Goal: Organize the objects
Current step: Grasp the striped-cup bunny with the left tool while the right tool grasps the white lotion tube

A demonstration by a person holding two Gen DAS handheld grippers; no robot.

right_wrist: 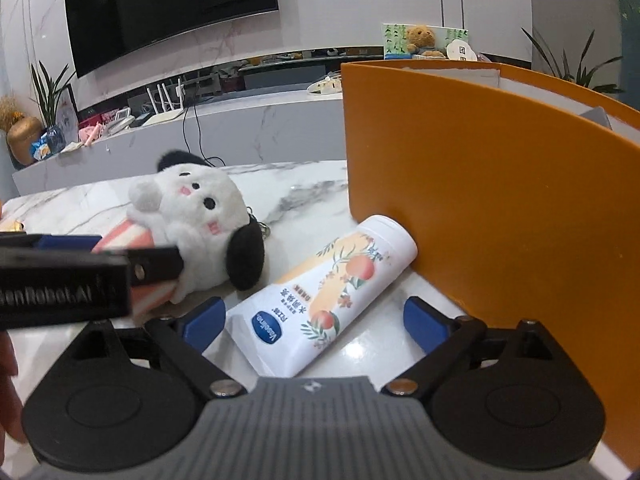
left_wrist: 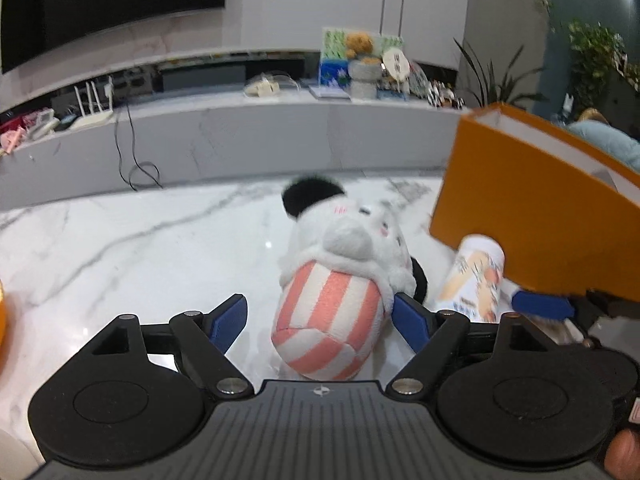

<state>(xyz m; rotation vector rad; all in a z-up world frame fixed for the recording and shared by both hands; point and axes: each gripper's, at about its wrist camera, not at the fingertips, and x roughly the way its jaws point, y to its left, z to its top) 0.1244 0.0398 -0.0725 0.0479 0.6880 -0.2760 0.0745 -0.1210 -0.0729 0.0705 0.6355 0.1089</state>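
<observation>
Left wrist view: left gripper (left_wrist: pixel 320 322) at six o'clock, blue pads spread wide and pressing on nothing. Between them, a plush toy (left_wrist: pixel 340 280) lying on the white marble tabletop (left_wrist: pixel 120 248), striped pink-and-white end nearest the camera, white face and black ear toward twelve o'clock. One pad close against the toy's side at four o'clock, contact uncertain; the other pad well clear at eight o'clock. At three o'clock, a lotion tube (left_wrist: pixel 474 276) lying flat beside the toy, cap end touching the base of an orange box (left_wrist: pixel 532 232). Box upright, open at the top, filling the two o'clock region. Beyond, at twelve o'clock, a cluttered shelf under a dark screen.

Right wrist view: right gripper (right_wrist: pixel 316 322) at six o'clock, pads likewise set far apart and gripping nothing. Lotion tube (right_wrist: pixel 320 300) lying diagonally between them, crimped end near the camera, cap at one o'clock against the orange box (right_wrist: pixel 480 200). Plush toy (right_wrist: pixel 200 220) at ten o'clock on the tabletop (right_wrist: pixel 300 196), partly masked by the left gripper (right_wrist: pixel 80 276) crossing in from nine o'clock.

Progress, judged: both items outside the box, neither grasped. Nothing visibly stowed; box interior largely hidden. Closing on each item and placing it apparently remained to be done.
</observation>
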